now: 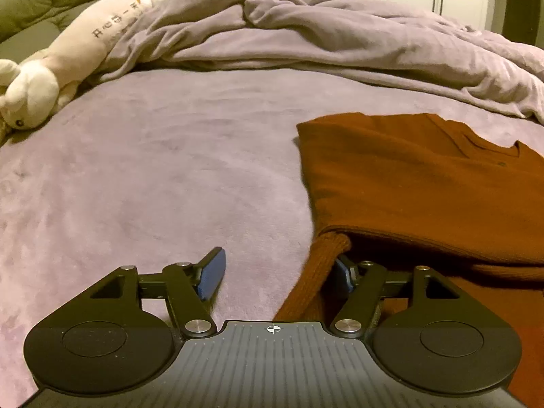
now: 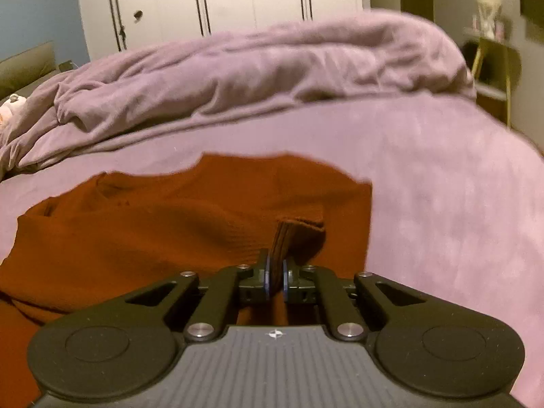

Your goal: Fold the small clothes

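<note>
Mauve bedding (image 1: 176, 170) fills both views, with a rumpled duvet (image 1: 340, 34) heaped at the far side, a plush toy (image 1: 68, 61) off to the left and white wardrobe doors (image 2: 221, 0) behind. On the flat part of the bed lies the rust-brown sweater (image 1: 425, 176), spread out, neckline towards the far right in the left view.

Left gripper (image 1: 278, 268) first: its 2 blue pads stand well apart, a ribbed sleeve cuff (image 1: 326, 265) hanging loose just inside the right-hand pad, and nothing is pinched. The bare bed lies under the left pad.

Over to the right gripper (image 2: 276, 277): jaws together, clamped on a ribbed fold of the knit (image 2: 289, 238), which rises from the pads as a narrow ridge.

So the garment sits to the right of the left tool and straight ahead of the right one, its body running away from both cameras. Right hand is the one holding cloth; any fold now looks to be led from there, carrying that ribbed edge across the sweater's body.
</note>
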Action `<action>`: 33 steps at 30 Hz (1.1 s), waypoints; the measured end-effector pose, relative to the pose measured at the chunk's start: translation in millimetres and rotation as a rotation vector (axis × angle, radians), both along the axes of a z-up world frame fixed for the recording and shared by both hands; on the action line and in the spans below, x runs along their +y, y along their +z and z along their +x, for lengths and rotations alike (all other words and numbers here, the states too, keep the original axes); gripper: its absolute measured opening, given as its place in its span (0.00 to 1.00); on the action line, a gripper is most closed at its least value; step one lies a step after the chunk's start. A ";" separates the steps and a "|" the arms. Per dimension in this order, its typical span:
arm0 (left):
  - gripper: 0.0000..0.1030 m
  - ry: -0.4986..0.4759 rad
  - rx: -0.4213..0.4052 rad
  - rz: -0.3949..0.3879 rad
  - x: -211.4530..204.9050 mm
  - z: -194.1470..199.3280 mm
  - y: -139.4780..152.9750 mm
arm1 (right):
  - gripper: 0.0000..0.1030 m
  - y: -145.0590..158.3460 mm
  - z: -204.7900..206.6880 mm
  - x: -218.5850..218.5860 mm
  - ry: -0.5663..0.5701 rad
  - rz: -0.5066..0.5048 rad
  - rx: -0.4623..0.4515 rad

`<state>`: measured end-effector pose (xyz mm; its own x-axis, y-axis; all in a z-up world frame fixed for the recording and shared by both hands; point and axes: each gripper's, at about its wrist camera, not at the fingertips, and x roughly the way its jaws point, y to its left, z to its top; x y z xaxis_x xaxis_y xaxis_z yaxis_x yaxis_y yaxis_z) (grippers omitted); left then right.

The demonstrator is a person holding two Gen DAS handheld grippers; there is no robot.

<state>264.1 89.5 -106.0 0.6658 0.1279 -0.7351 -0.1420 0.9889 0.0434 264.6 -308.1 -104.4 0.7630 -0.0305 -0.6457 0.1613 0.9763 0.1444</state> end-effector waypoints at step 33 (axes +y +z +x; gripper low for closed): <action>0.75 -0.145 -0.091 0.110 -34.4 4.0 42.5 | 0.13 27.0 -22.8 -23.6 -0.127 -0.007 -0.040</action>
<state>268.1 55.0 -63.5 0.7463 0.1020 -0.6577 -0.0065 0.9893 0.1460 241.9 -331.7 -77.3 0.7776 -0.1329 -0.6145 0.2776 0.9496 0.1459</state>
